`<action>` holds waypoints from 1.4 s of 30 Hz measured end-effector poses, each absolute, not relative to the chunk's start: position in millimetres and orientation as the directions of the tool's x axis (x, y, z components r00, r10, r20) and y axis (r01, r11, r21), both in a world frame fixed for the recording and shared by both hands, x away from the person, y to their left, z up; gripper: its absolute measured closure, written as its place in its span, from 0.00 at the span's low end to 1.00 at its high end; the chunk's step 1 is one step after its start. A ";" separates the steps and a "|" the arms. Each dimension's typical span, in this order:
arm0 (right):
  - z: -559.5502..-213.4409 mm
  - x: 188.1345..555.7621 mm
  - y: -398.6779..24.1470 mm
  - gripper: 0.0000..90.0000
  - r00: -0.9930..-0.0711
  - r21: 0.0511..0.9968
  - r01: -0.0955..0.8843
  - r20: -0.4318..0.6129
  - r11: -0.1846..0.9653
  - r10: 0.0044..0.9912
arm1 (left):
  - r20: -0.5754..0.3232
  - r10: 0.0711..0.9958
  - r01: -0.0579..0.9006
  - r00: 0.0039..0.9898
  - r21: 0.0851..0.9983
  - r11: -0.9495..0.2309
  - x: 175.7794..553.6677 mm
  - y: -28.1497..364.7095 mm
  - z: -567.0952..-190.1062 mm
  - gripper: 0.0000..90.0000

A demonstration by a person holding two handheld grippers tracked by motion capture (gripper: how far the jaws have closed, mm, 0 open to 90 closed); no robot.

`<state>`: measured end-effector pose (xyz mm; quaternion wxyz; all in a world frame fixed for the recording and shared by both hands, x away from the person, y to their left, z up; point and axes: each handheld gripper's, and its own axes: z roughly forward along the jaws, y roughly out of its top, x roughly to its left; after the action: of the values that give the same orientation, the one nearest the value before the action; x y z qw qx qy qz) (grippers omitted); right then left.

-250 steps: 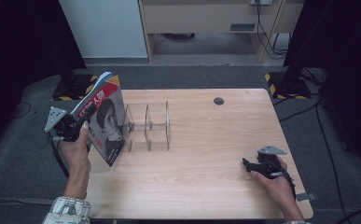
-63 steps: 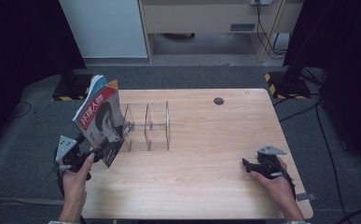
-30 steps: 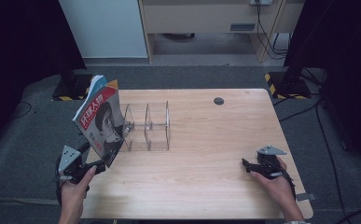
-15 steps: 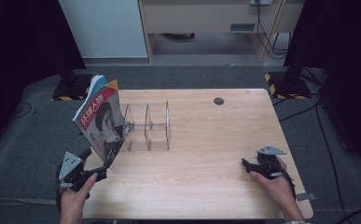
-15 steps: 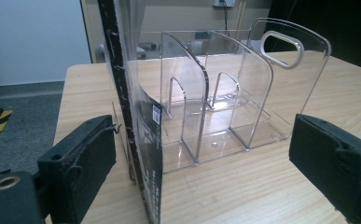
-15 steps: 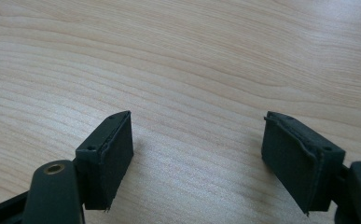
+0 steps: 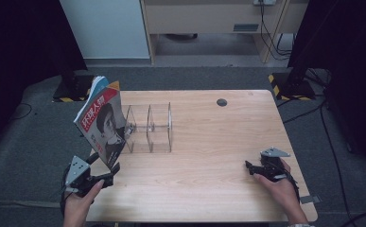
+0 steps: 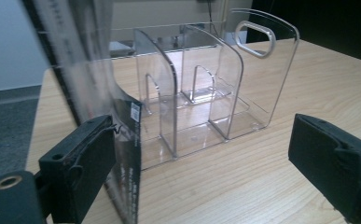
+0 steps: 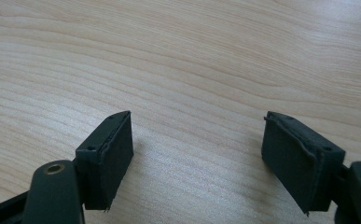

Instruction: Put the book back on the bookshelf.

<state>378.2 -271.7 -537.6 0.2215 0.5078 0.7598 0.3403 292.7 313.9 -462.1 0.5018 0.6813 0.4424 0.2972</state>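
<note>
Glossy magazine (image 8: 122, 154) beside left jaw, unclamped.

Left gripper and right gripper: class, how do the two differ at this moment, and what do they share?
The left gripper has the magazine's lower corner against one pad, with the clear rack ahead; the right gripper has bare table between its jaws. In the high view, left sits at the table's edge, right rests on it. Both stand open.
</note>
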 end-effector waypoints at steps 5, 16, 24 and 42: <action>-537.5 378.1 -271.7 0.28 -0.387 0.740 0.623 0.010 0.253 0.922 | -0.036 0.884 0.315 0.467 0.941 -0.128 297.9 301.8 -462.8 0.07; -537.4 378.0 -271.6 0.28 -0.387 0.740 0.623 0.010 0.254 0.922 | -0.030 0.868 0.338 0.496 0.927 -0.161 313.2 285.3 -464.3 0.06; -537.5 378.2 -271.6 0.28 -0.388 0.740 0.622 0.010 0.254 0.922 | -0.019 0.844 0.359 0.535 0.910 -0.207 326.4 268.6 -464.4 0.04; -537.6 378.3 -271.4 0.27 -0.387 0.741 0.622 0.009 0.254 0.922 | -0.038 0.824 0.393 0.565 0.890 -0.229 357.6 233.5 -465.7 0.03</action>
<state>378.3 -271.4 -537.6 0.2210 0.5076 0.7604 0.3395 357.6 233.5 -465.7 0.4698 0.7495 0.4061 0.2293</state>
